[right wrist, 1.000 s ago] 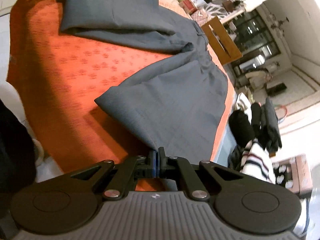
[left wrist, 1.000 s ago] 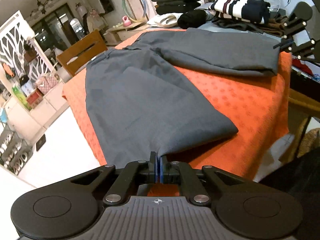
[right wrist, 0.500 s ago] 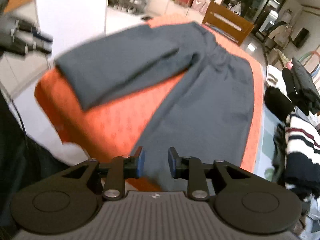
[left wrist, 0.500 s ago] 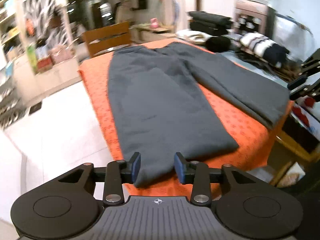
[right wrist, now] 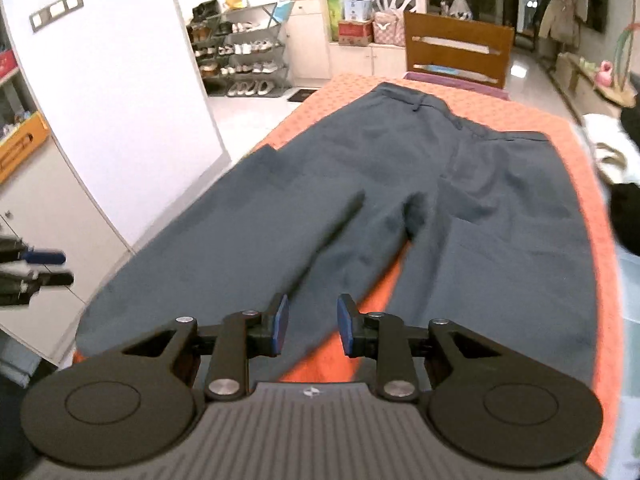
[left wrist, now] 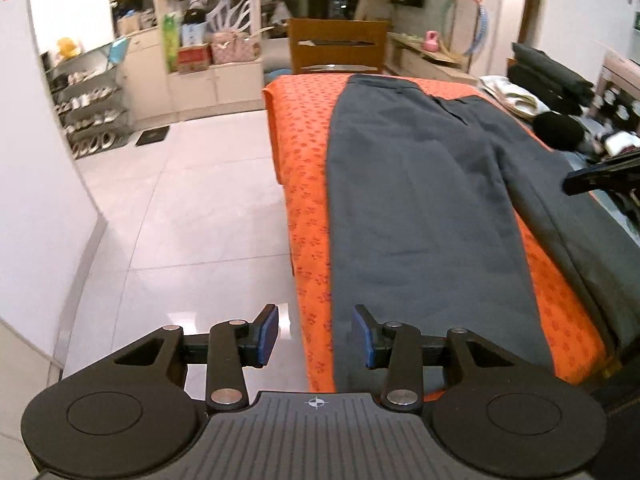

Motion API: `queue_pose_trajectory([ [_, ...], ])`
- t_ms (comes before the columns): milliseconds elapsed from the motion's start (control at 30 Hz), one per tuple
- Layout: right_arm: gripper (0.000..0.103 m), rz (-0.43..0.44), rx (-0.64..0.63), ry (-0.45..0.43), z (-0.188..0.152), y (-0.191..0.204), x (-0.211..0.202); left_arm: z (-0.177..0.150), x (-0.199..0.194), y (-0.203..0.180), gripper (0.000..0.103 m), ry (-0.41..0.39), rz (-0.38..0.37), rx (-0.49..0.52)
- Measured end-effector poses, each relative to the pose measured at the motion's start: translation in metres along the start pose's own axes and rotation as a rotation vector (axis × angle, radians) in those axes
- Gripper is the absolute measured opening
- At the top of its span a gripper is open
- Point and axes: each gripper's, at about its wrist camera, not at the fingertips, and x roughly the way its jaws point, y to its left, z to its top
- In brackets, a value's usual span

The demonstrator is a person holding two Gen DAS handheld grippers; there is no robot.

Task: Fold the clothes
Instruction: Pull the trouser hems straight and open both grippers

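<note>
Left wrist view: looks from the near end of the orange-covered table (left wrist: 308, 208), angled down along its left edge, with floor tiles (left wrist: 192, 208) filling the left half. Right wrist view: set at the same near end, further right, facing down the table toward the wooden chair (right wrist: 456, 50). Both views share the grey trousers (left wrist: 408, 200), the chair and the shoe rack (right wrist: 244, 64). Each camera sits close above the cloth, its own fingers (right wrist: 278, 324) in the foreground.

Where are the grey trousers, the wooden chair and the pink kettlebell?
grey trousers (left wrist: 408, 200): left wrist view, on the left leg.
wooden chair (right wrist: 456, 32): right wrist view, on the backrest's top board.
pink kettlebell (left wrist: 431, 41): left wrist view, on its round body.
</note>
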Motion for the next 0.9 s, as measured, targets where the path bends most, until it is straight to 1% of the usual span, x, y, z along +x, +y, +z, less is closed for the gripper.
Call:
queue_pose_trajectory([
  [167, 0.037, 0.075, 0.165, 0.000, 0.020, -0.024, 0.053, 0.004, 0.002, -0.003, 0.043, 0.017, 0.018, -0.029],
  [233, 0.041, 0.079, 0.205, 0.007, 0.026, -0.028, 0.075, 0.004, 0.003, -0.006, 0.043, 0.026, 0.026, -0.044],
  [333, 0.041, 0.082, 0.262, 0.021, 0.035, -0.035, 0.109, 0.002, 0.004, -0.009, 0.043, 0.046, 0.045, -0.061],
  [400, 0.040, 0.076, 0.279, 0.050, 0.038, -0.037, 0.130, 0.001, 0.004, -0.011, 0.043, 0.056, 0.060, -0.072],
  [433, 0.030, 0.078, 0.291, 0.063, 0.039, -0.038, 0.137, 0.000, 0.003, -0.012, 0.043, 0.059, 0.068, -0.079],
  [500, 0.002, 0.096, 0.330, 0.072, 0.037, -0.040, 0.145, -0.001, 0.002, -0.013, 0.043, 0.062, 0.082, -0.091],
  [600, 0.002, 0.106, 0.350, 0.046, 0.034, -0.043, 0.139, -0.001, 0.000, -0.012, 0.043, 0.063, 0.094, -0.106],
  [700, 0.002, 0.065, 0.357, 0.018, 0.030, -0.042, 0.118, 0.000, -0.001, -0.011, 0.043, 0.065, 0.086, -0.097],
  [767, 0.002, 0.019, 0.356, 0.001, 0.026, -0.042, 0.109, 0.002, 0.002, -0.010, 0.043, 0.063, 0.074, -0.077],
  [800, 0.004, -0.005, 0.344, -0.011, 0.023, -0.042, 0.106, 0.004, 0.003, -0.009, 0.043, 0.062, 0.065, -0.068],
  [867, 0.022, -0.055, 0.322, -0.011, 0.018, -0.040, 0.105, 0.005, 0.005, -0.007, 0.043, 0.063, 0.042, -0.047],
  [900, 0.034, -0.074, 0.309, -0.005, 0.017, -0.038, 0.106, 0.005, 0.007, -0.007, 0.044, 0.066, 0.031, -0.035],
])
